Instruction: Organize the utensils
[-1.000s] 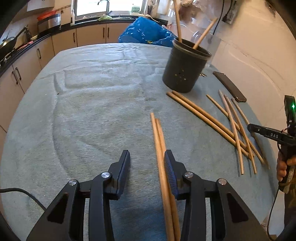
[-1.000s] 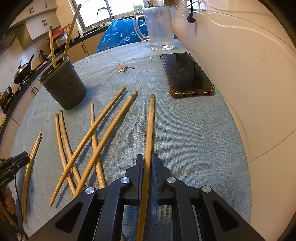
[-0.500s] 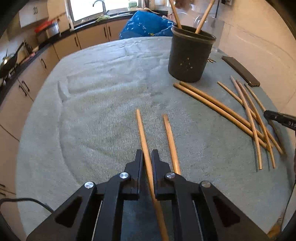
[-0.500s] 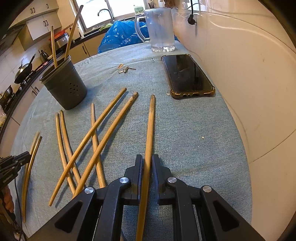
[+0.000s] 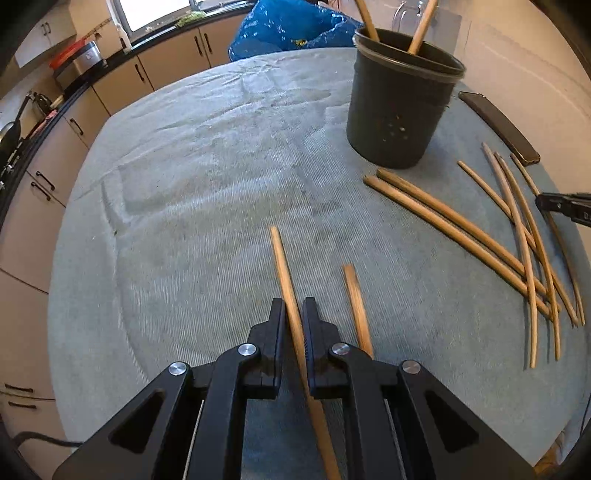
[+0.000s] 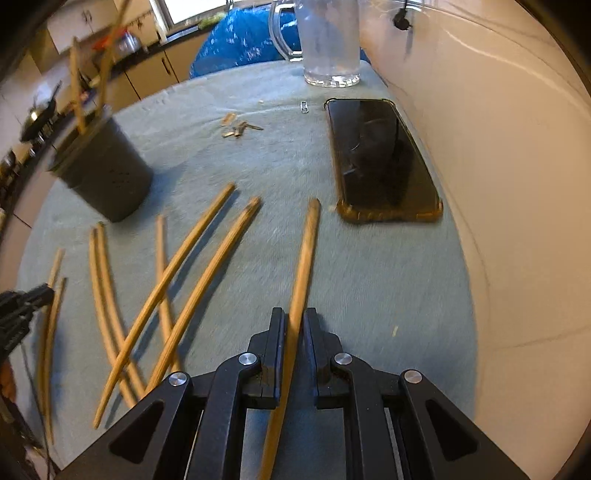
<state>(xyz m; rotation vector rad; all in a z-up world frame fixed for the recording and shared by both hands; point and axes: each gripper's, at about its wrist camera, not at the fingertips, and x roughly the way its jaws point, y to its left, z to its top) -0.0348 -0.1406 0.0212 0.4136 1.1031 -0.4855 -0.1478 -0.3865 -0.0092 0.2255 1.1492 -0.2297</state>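
My left gripper (image 5: 294,308) is shut on a wooden chopstick (image 5: 283,266) that sticks out ahead over the grey tablecloth. A second chopstick (image 5: 356,306) lies on the cloth just to its right. The dark utensil holder (image 5: 400,107), with two sticks in it, stands at the far right of the left wrist view. My right gripper (image 6: 294,317) is shut on another wooden chopstick (image 6: 306,254), pointing toward the phone. Several loose chopsticks (image 6: 173,280) lie to its left, and the utensil holder (image 6: 105,173) stands beyond them. The left gripper's tip (image 6: 26,299) shows at the left edge.
A black phone (image 6: 380,162) lies by the wall at the right, with a clear glass jug (image 6: 328,40) behind it. Small keys (image 6: 238,127) rest mid-table. A blue bag (image 5: 291,26) sits at the table's far edge. Kitchen cabinets (image 5: 122,85) run along the left.
My left gripper went from open to shut on one chopstick of a pair and drew it away from the other. The right gripper, still gripping its chopstick, shifted, and its view is now blurred.
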